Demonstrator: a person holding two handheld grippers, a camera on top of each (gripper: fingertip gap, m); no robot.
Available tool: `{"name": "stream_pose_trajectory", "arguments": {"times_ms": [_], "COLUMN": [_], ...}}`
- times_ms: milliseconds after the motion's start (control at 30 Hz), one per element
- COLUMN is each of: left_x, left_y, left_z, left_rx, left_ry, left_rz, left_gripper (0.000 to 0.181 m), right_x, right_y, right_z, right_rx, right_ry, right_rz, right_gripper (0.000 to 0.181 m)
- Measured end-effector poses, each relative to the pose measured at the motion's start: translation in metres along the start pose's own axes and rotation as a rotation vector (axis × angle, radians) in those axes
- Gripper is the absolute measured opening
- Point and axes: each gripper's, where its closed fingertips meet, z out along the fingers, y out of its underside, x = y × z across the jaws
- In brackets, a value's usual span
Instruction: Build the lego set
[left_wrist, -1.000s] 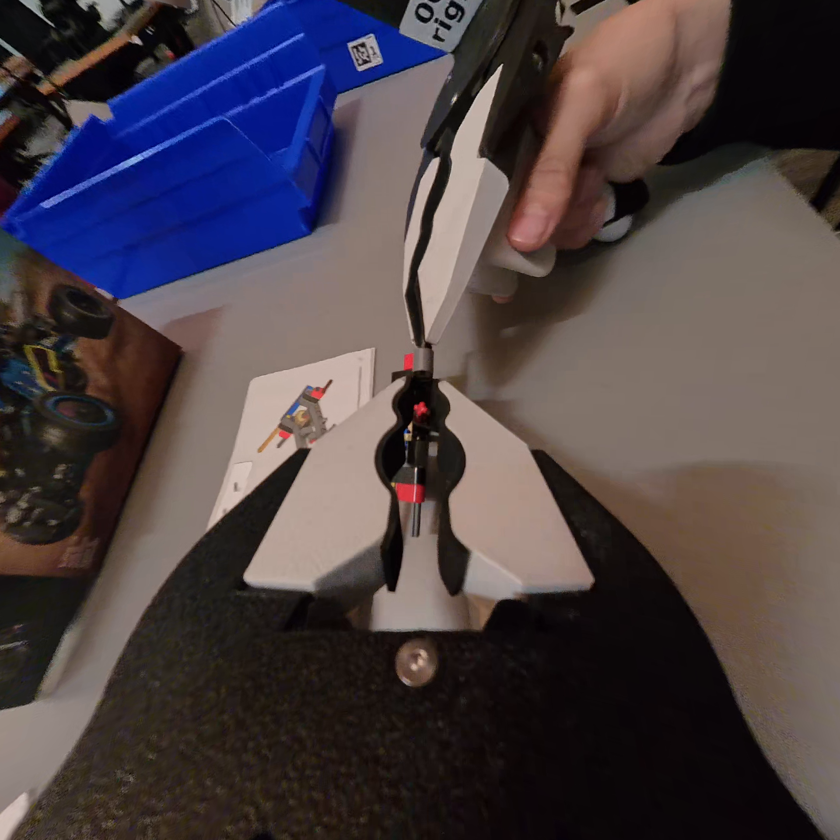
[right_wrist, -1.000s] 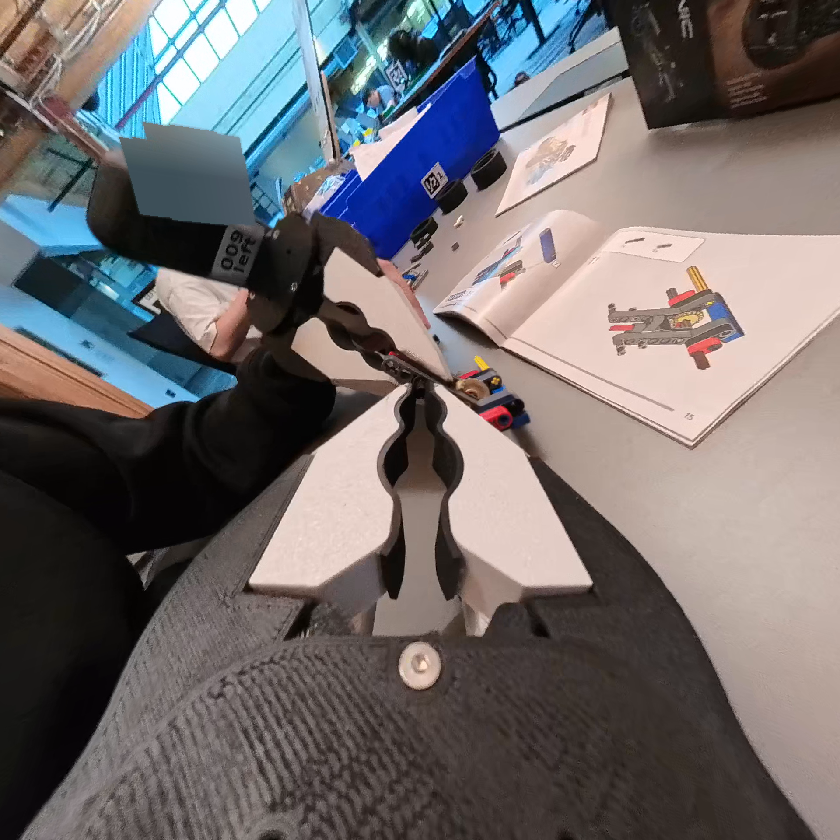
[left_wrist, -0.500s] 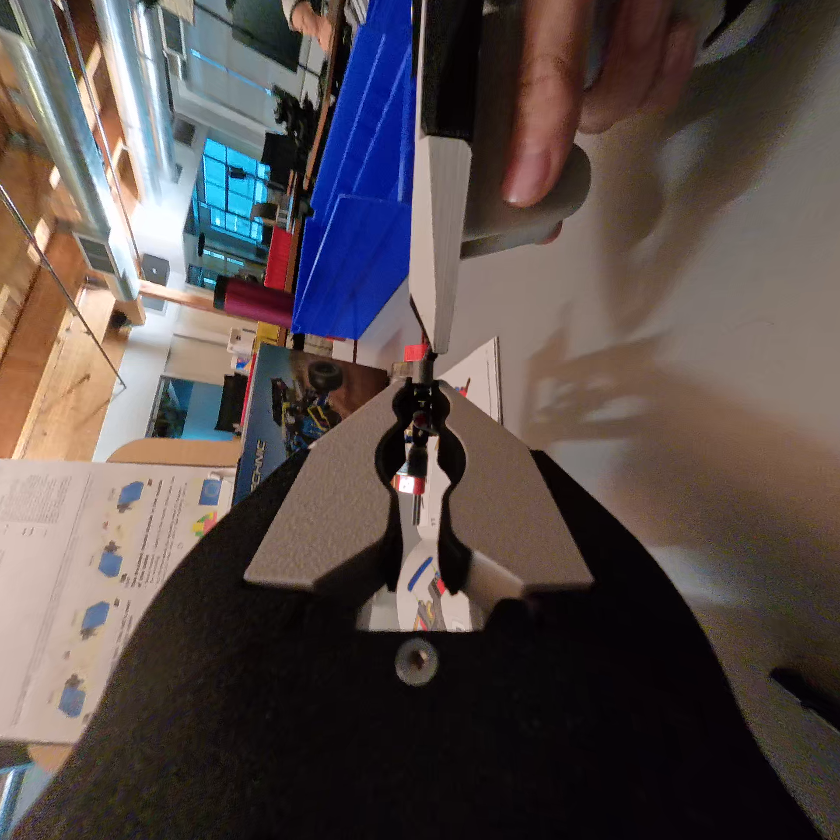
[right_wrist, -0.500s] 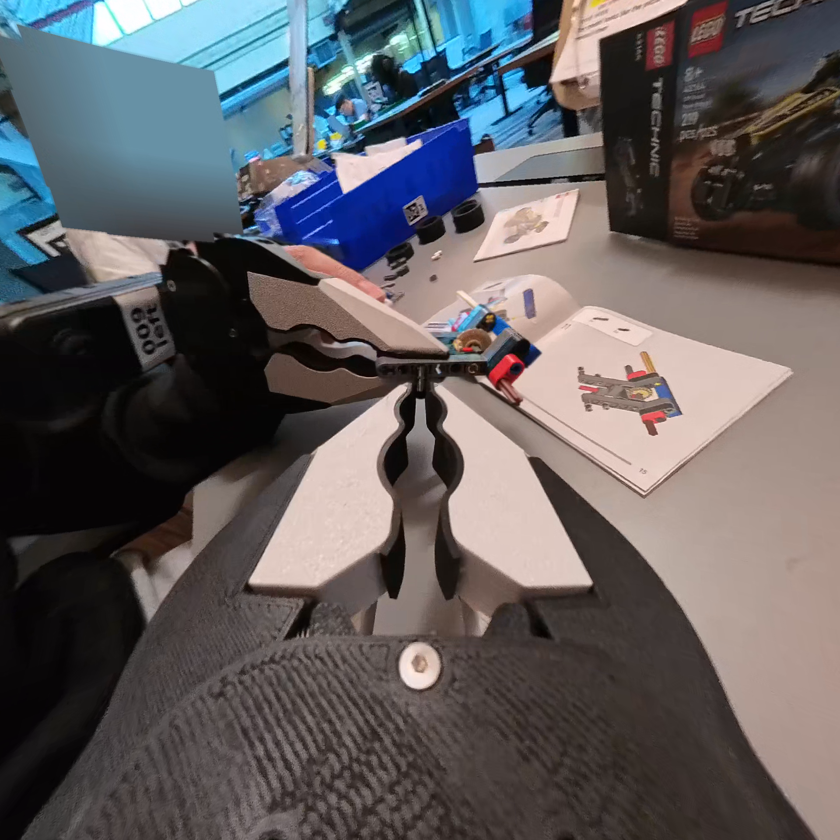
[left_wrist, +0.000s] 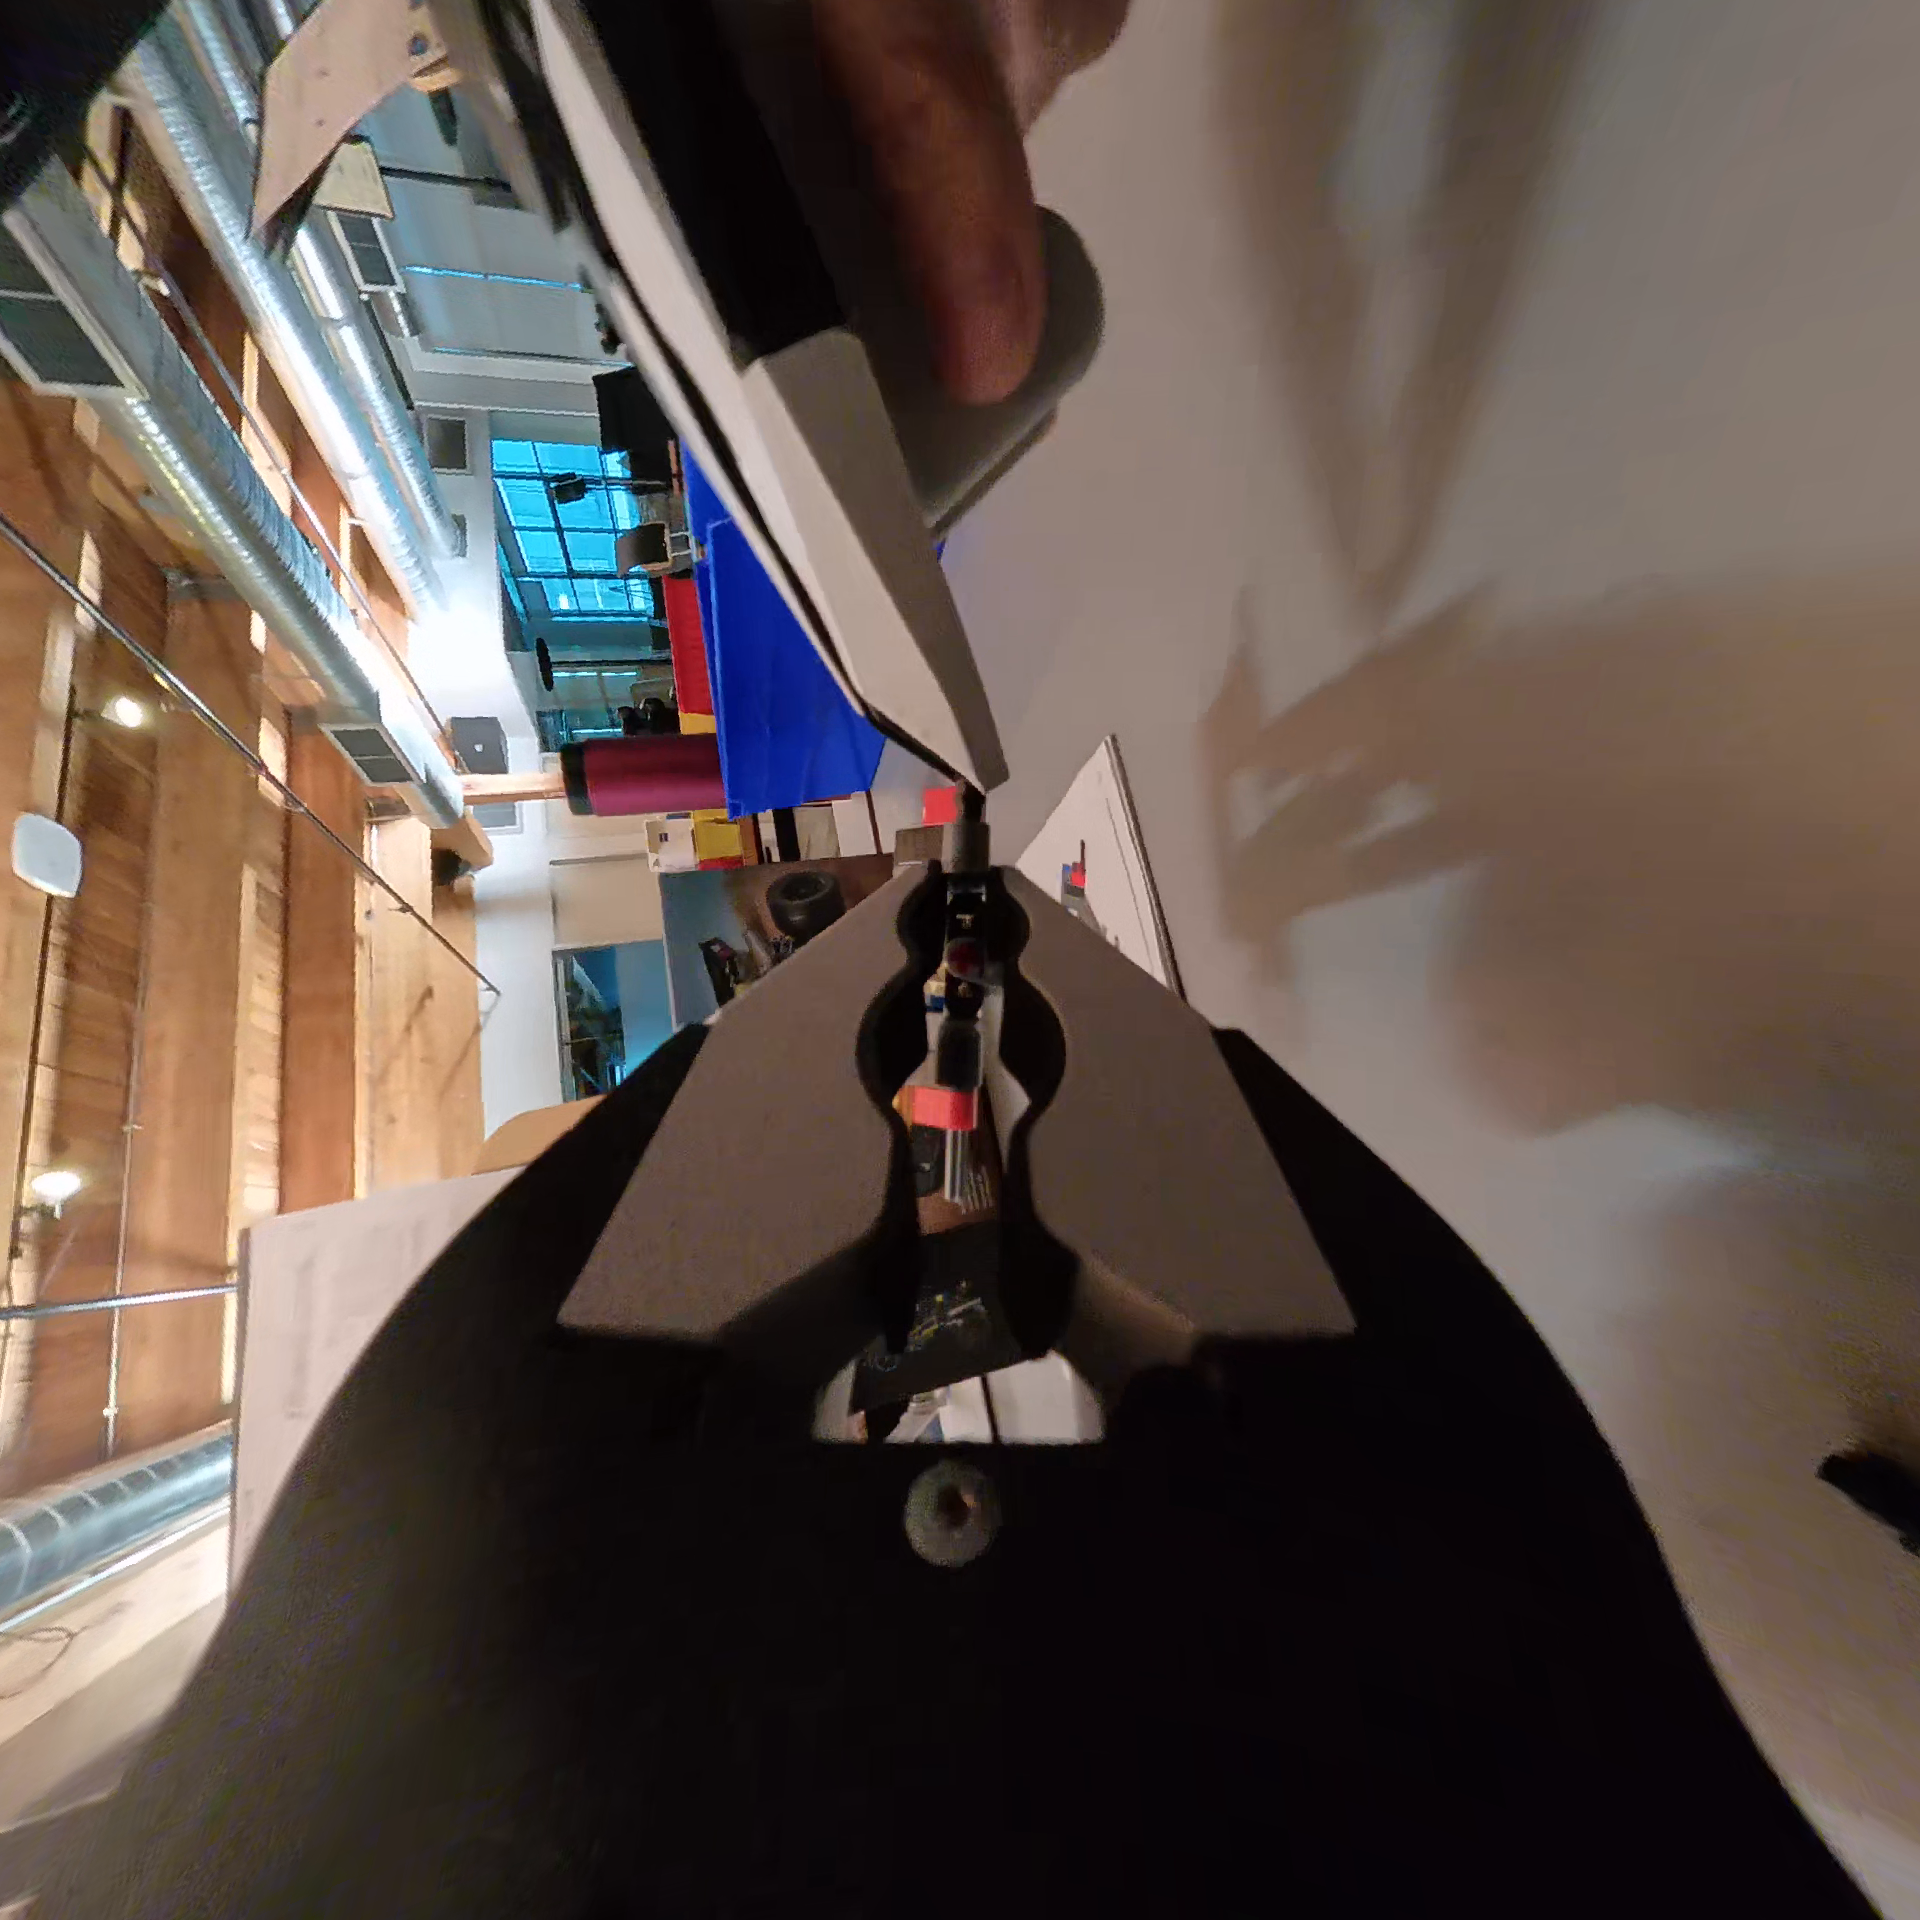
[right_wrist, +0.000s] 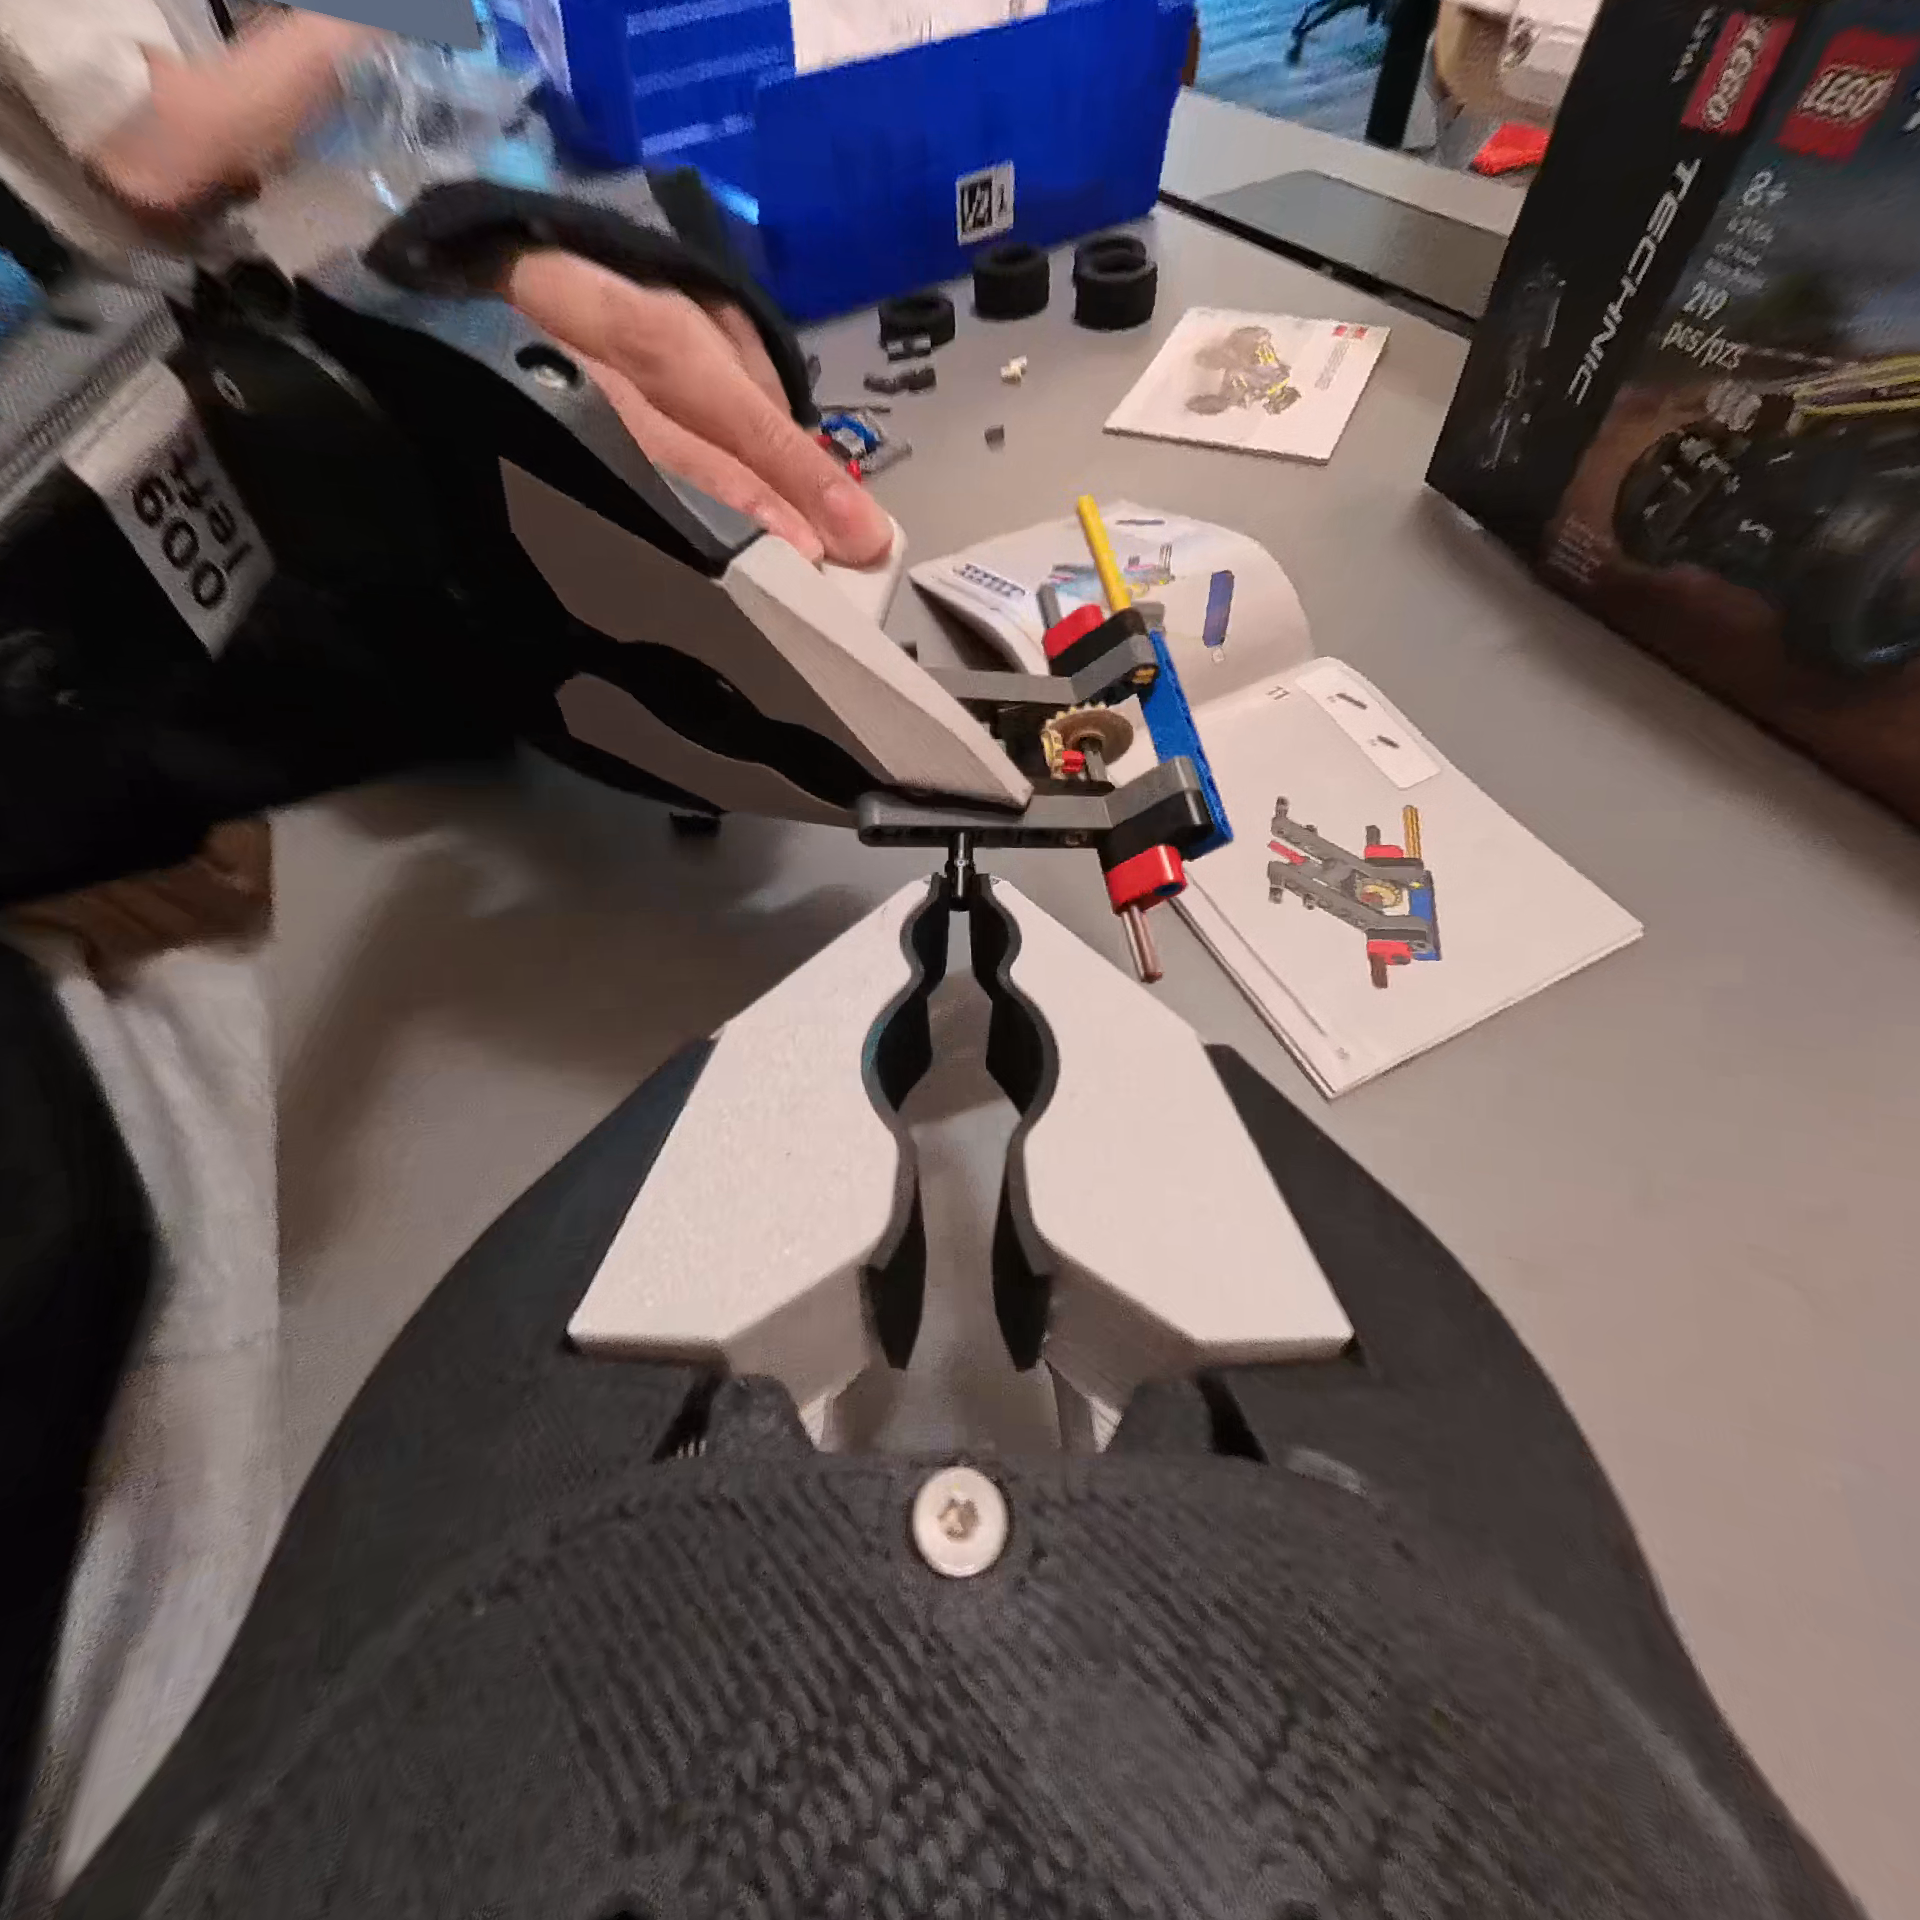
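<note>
Rotation is what has changed: a second ago the left hand-held gripper (right_wrist: 935, 774) held the lego assembly (right_wrist: 1101, 743) low beside the open instruction booklet (right_wrist: 1403, 883), seen nearly end-on from the right wrist view; now the frame is lifted clear of the table (right_wrist: 1662, 1195) and turned so its long dark-grey beam (right_wrist: 977, 816) lies flat across that view. The left hand-held gripper is pressed together on that beam, with the gears, blue beam (right_wrist: 1179, 727), red bushes and yellow axle (right_wrist: 1101, 551) sticking out past its tips.

The right hand-held gripper (right_wrist: 961, 899) is pinching a small black pin (right_wrist: 961, 862), its jaws all but touching. The pin stands upright with its top at the underside of the grey beam; whether it has entered a hole yet I cannot tell. From the left wrist view, the right hand-held gripper (left_wrist: 977, 779) comes in from above and meets the assembly (left_wrist: 961, 997) tip to tip, which agrees with that.

My reading is that the turn was made to offer the beam's holes to the pin, so the step in hand is pressing it home. The pin is tiny and the grip shallow; a slight tilt could make it slip rather than seat. Loose tyres (right_wrist: 1117, 281) and a blue bin (right_wrist: 935, 125) wait farther back.
</note>
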Motion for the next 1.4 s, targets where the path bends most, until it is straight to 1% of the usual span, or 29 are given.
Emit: {"name": "stream_pose_trajectory", "arguments": {"times_ms": [67, 133, 200, 333, 433, 500, 667, 833, 867, 933, 1100, 1167, 1267, 1367, 1400], "left_x": [0.004, 0.007, 0.008, 0.014, 0.017, 0.018, 0.021, 0.027, 0.028, 0.028, 0.026, 0.027, 0.029, 0.029, 0.028], "left_y": [-0.002, -0.004, -0.007, -0.008, -0.006, -0.005, -0.001, 0.004, 0.004, 0.006, 0.003, 0.003, 0.004, 0.004, 0.005], "left_z": [0.002, 0.002, 0.002, 0.003, 0.005, 0.006, 0.008, 0.012, 0.013, 0.013, 0.012, 0.013, 0.015, 0.016, 0.016], "left_rx": [0.001, 0.035, 0.078, 0.097, 0.094, 0.071, -0.024, -0.084, -0.092, -0.095, -0.019, -0.028, -0.074, -0.075, -0.069], "left_ry": [0.012, 0.046, 0.074, 0.123, 0.143, 0.14, 0.135, 0.15, 0.151, 0.147, 0.146, 0.141, 0.13, 0.137, 0.141], "left_rz": [0.0, -0.07, -0.138, -0.201, -0.234, -0.213, -0.132, -0.098, -0.101, -0.111, -0.194, -0.155, -0.097, -0.159, -0.189], "left_gripper": [0.004, 0.004, 0.004, 0.004, 0.004, 0.004, 0.004, 0.004, 0.004, 0.004, 0.004, 0.004, 0.004, 0.004, 0.004], "right_x": [0.0, -0.002, -0.003, -0.003, -0.002, 0.0, 0.005, 0.007, 0.008, 0.009, 0.007, 0.006, 0.008, 0.009, 0.009], "right_y": [0.004, 0.007, 0.007, 0.011, 0.014, 0.015, 0.018, 0.021, 0.022, 0.021, 0.018, 0.02, 0.023, 0.021, 0.02], "right_z": [0.0, -0.001, -0.003, -0.001, 0.002, 0.003, 0.005, 0.008, 0.009, 0.01, 0.008, 0.009, 0.01, 0.01, 0.01], "right_rx": [-0.02, -0.019, -0.019, -0.064, -0.086, -0.121, -0.239, -0.322, -0.331, -0.299, -0.168, -0.153, -0.175, -0.23, -0.232], "right_ry": [-0.01, -0.038, -0.039, 0.01, 0.054, 0.091, 0.235, 0.32, 0.325, 0.329, 0.221, 0.197, 0.217, 0.29, 0.304], "right_rz": [-0.032, -0.034, -0.108, -0.264, -0.341, -0.391, -0.618, -0.76, -0.76, -0.75, -0.576, -0.55, -0.579, -0.713, -0.729], "right_gripper": [0.003, 0.003, 0.002, 0.003, 0.002, 0.002, 0.003, 0.003, 0.003, 0.003, 0.003, 0.002, 0.002, 0.003, 0.003]}}
